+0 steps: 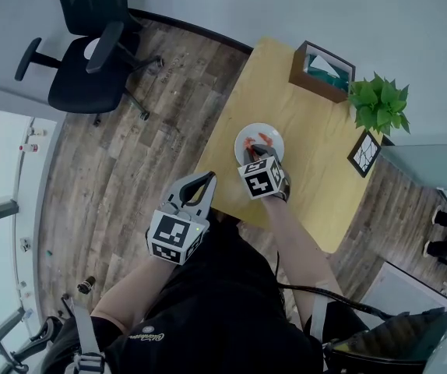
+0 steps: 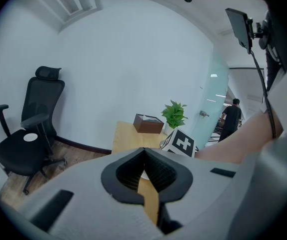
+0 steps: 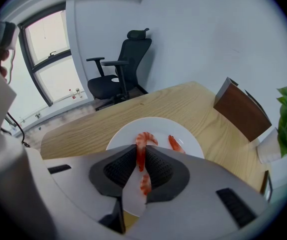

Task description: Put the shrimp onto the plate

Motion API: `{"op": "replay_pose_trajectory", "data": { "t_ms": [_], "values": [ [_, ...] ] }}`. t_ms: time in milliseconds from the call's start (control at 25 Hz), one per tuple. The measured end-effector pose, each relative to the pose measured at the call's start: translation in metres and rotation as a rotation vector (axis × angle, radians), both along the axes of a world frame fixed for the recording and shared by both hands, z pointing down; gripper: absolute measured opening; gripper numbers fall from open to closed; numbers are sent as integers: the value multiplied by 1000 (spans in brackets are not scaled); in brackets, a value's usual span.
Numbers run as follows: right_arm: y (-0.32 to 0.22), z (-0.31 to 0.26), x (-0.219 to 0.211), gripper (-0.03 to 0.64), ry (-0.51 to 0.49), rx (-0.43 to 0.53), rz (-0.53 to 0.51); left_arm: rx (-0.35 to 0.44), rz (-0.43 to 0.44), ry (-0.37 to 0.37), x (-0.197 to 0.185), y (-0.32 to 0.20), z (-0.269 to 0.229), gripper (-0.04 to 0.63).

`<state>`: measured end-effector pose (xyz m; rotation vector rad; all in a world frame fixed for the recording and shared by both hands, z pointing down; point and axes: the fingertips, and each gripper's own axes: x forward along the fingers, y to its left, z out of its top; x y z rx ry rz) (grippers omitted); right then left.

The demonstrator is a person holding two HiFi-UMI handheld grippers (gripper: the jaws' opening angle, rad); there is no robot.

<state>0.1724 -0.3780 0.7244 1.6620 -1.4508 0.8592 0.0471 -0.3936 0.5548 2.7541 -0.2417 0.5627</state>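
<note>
A white plate [image 1: 274, 133] [image 3: 191, 140] sits on the wooden table [image 1: 317, 178]. My right gripper [image 1: 261, 154] [image 3: 141, 149] hangs just over the plate's near side, shut on an orange shrimp [image 3: 145, 137] whose curled body sticks out past the jaw tips. Another shrimp [image 3: 175, 143] lies on the plate to the right of it. Orange shrimp pieces [image 1: 247, 142] also show on the plate in the head view. My left gripper [image 1: 206, 181] [image 2: 144, 152] is held back off the table's near-left edge, shut and holding nothing.
A brown tissue box [image 1: 322, 71] [image 3: 241, 109] and a potted plant [image 1: 379, 104] stand at the table's far end, with a small picture frame [image 1: 364, 153] by the right edge. A black office chair [image 1: 91, 53] stands on the wood floor to the left. A person [image 2: 232, 115] stands far off.
</note>
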Motion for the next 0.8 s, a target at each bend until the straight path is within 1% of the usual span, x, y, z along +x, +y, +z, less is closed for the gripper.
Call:
{"op": "replay_pose_trajectory", "data": {
  "t_ms": [360,480,800],
  "values": [
    [1,0,2,62,-42,-5,10,4,-6,3,0,-2,-4,5],
    [1,-2,4,78,-54,-1,17,6,-6,5,1,-2,-5,5],
    [2,-13,4,84,-81,49,40,15,1,15,5,1,-10,5]
  ]
}}
